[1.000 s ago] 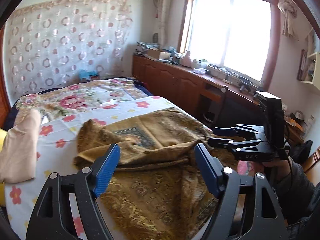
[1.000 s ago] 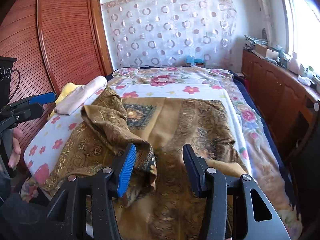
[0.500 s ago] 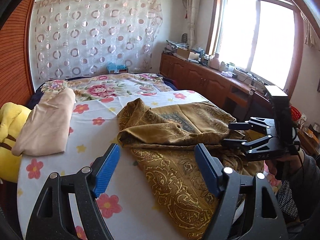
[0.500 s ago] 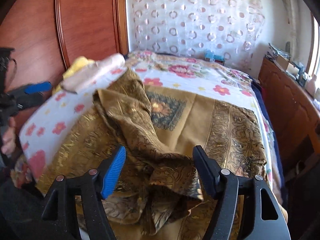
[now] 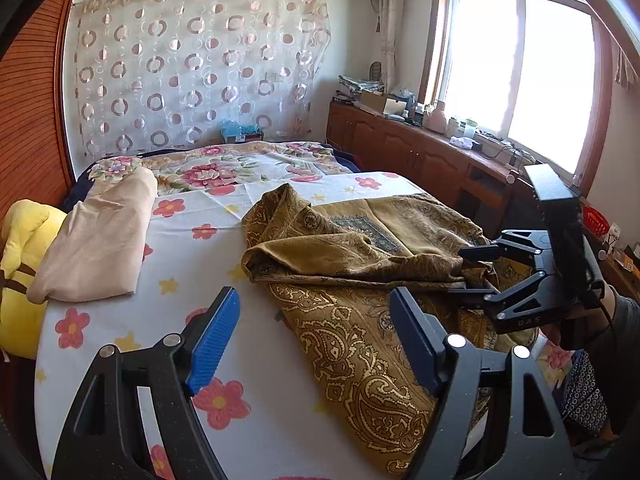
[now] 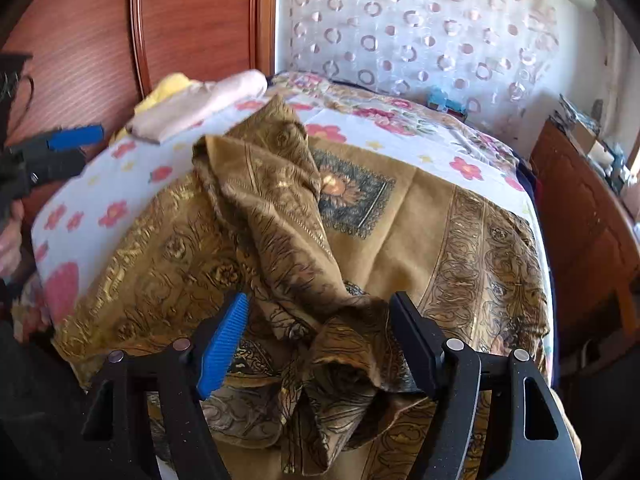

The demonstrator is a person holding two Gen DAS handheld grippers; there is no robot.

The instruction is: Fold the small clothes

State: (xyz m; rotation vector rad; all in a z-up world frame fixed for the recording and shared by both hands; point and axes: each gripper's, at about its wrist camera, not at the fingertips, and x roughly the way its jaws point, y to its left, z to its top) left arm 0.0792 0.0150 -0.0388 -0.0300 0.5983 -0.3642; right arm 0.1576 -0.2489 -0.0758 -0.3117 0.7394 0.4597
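A gold-brown paisley cloth lies on the bed, partly spread, with one side thrown back over itself in a rumpled ridge. My right gripper hovers at the ridge's near end; its jaws are opening, and the bunched cloth lies loose between them, brushing the right pad. It also shows at the right of the left wrist view, right gripper. My left gripper is open over the cloth's left edge and the flowered sheet, with nothing gripped. The left gripper appears at the far left.
A folded beige garment lies on the bed's left side, against a yellow cushion. A wooden cabinet with clutter runs under the window at the right. A wooden wardrobe stands to the left. A person's hand holds each gripper.
The right jaws have spread wider and the cloth fold now lies loose between them. The left gripper has swung left and down, from over the cloth to its left edge.
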